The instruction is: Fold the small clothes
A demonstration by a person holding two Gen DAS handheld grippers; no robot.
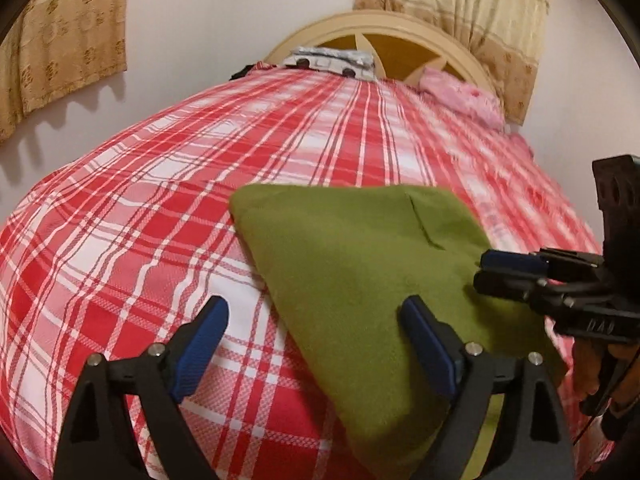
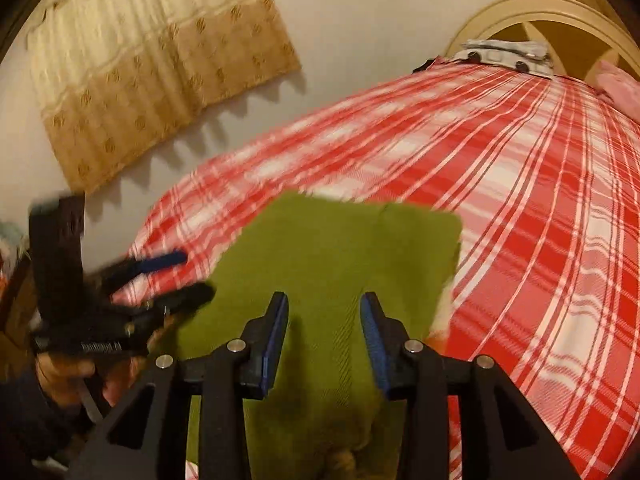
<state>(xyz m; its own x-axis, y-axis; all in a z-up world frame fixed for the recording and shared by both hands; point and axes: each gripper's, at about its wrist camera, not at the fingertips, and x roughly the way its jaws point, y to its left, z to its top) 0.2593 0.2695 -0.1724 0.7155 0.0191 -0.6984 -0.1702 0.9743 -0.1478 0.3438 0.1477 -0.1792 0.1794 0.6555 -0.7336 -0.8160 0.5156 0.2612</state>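
A green cloth (image 1: 352,256) lies flat on the plaid bed (image 1: 160,208), near its foot, far from the headboard (image 1: 384,36). The left gripper (image 1: 316,332) is released, straddling the cloth's left edge. The right gripper (image 2: 324,328) is released above the cloth's near part.

Plain olive-green knit garment (image 1: 352,248), no print, lies on red-and-white plaid cotton bedsheet (image 1: 160,208) w/ thin dark lines. Past the sheet's far end: cream wooden arched headboard (image 1: 360,26) w/ ochre panels, grey-white patterned folded cloth (image 1: 332,60), pink crumpled fabric (image 1: 460,94). Beige curtains (image 2: 160,60) w/ gold floral motifs. Black grippers, blue pads (image 2: 276,336).
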